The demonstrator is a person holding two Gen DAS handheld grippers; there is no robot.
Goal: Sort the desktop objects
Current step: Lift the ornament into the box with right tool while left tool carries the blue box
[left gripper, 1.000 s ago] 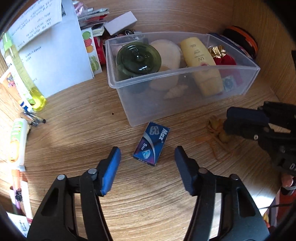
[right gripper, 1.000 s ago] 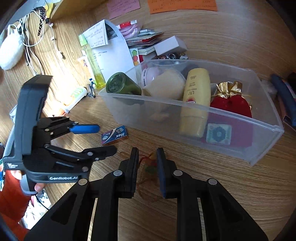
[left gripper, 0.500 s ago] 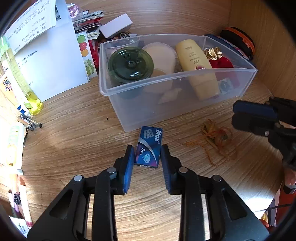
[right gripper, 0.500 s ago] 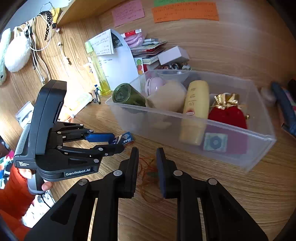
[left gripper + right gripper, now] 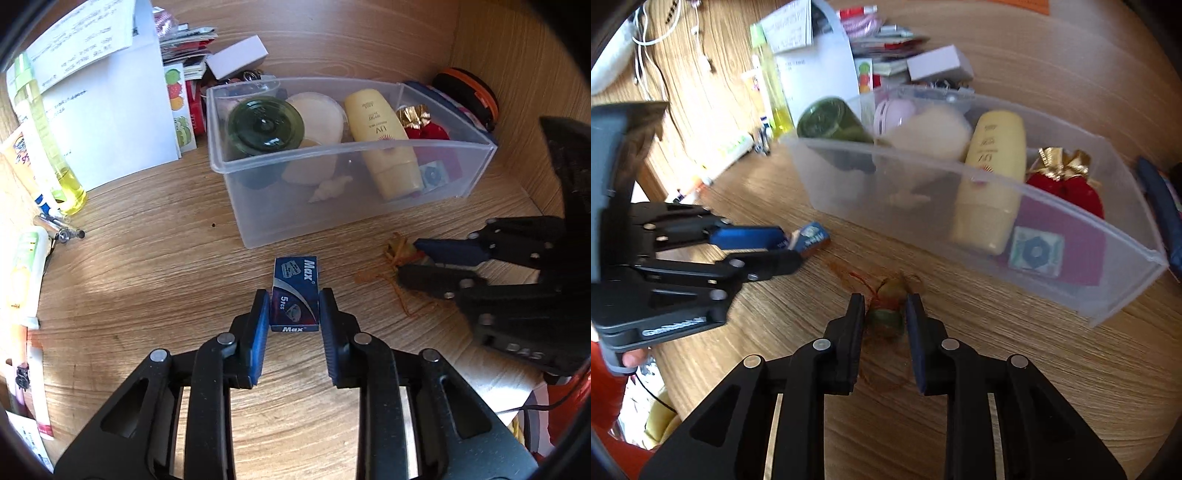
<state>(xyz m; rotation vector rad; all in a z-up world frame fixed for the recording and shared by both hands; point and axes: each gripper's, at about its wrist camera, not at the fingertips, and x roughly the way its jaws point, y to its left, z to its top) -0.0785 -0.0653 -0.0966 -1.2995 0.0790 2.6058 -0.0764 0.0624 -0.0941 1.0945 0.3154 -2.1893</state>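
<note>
The left gripper (image 5: 294,308) grasps the small dark-blue "Max" cardboard box (image 5: 295,295); both blue pads press on its long sides at the near end. The box lies flat on the wooden desktop (image 5: 155,273), just in front of the near wall of the clear plastic storage bin (image 5: 354,192), with a narrow strip of bare wood between box and bin.

The right gripper (image 5: 885,314) stands with its jaws nearly together around a small green and yellow ornament with tangled orange thread (image 5: 890,306). Its figure has not moved enough to count as opening. The view is blurred, so whether the pads press on the ornament cannot be told. The ornament rests on the desktop, near the bin's long front wall and well to the right of the box.

The bin holds a round dark-green glass jar (image 5: 266,125), a cream powder puff (image 5: 319,116), a yellow sunscreen tube (image 5: 384,147) and a red pouch with gold ribbon (image 5: 424,125).

Open room: bare wood lies to the left of the box. White paper sheets (image 5: 96,110) and a tall yellow-green bottle (image 5: 48,140) border that area at the left rear. The right gripper's body closes the space at the box's right
</note>
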